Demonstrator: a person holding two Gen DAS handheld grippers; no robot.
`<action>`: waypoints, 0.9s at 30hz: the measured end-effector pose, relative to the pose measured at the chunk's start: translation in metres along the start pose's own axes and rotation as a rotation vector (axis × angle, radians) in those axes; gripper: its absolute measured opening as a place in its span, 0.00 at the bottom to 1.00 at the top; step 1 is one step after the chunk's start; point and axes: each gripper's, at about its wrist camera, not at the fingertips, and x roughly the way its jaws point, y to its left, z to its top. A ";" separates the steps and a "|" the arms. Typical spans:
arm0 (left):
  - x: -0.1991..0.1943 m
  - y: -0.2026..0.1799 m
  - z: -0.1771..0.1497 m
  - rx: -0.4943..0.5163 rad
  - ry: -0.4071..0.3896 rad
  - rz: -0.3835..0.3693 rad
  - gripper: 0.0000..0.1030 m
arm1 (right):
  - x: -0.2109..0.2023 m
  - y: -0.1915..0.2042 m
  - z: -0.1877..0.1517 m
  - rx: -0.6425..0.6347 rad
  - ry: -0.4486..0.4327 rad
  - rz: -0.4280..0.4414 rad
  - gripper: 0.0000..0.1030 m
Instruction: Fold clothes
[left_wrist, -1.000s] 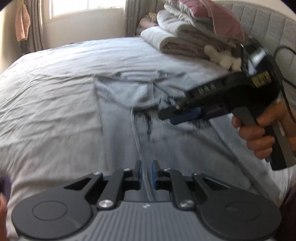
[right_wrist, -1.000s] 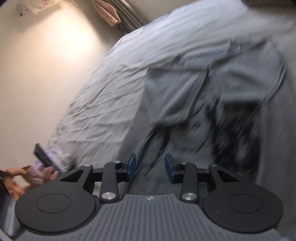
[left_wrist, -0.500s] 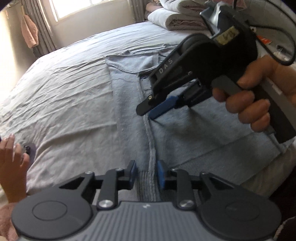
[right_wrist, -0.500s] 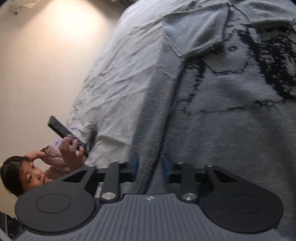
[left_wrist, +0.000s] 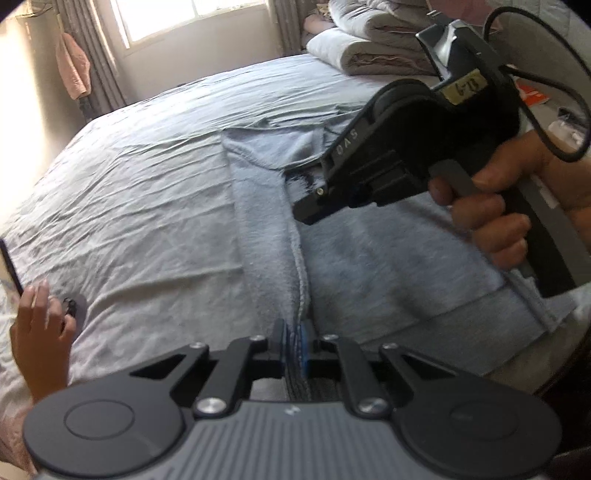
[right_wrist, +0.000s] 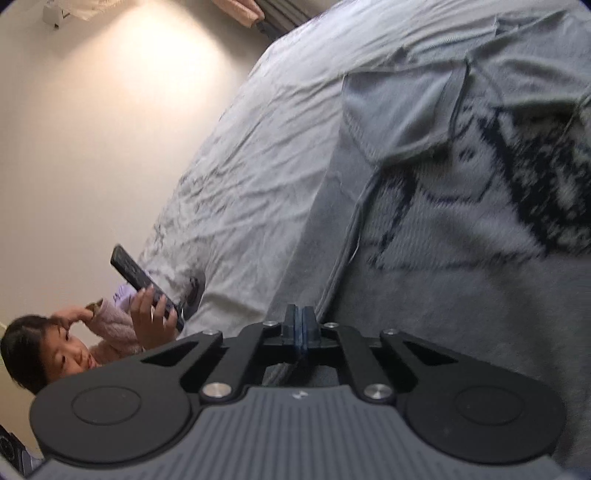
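- Left gripper (left_wrist: 293, 347): your jaws pinch the pale grey knitted sweater (left_wrist: 266, 236) at its folded hem.
- Right gripper (right_wrist: 301, 326): jaws closed; whether they hold cloth is unclear.
- Grasping done, probably; next, lift both evenly and fold across.

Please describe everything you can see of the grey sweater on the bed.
The grey sweater is a soft knit with a dark pattern on its front. It lies spread on the wrinkled bed sheet, one sleeve folded inward across the body. The left hand-held gripper is pinching its near ribbed edge. The right hand-held gripper is shut at the sweater's side edge.
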 end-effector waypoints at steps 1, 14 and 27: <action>0.001 -0.002 0.002 -0.001 0.001 -0.013 0.07 | -0.003 -0.002 0.002 0.006 -0.005 -0.001 0.04; -0.006 0.007 0.011 -0.068 -0.005 -0.022 0.07 | 0.021 -0.027 -0.002 0.210 0.126 0.124 0.34; 0.005 -0.005 0.007 -0.021 0.056 -0.124 0.08 | -0.001 0.008 0.000 -0.048 0.033 -0.096 0.07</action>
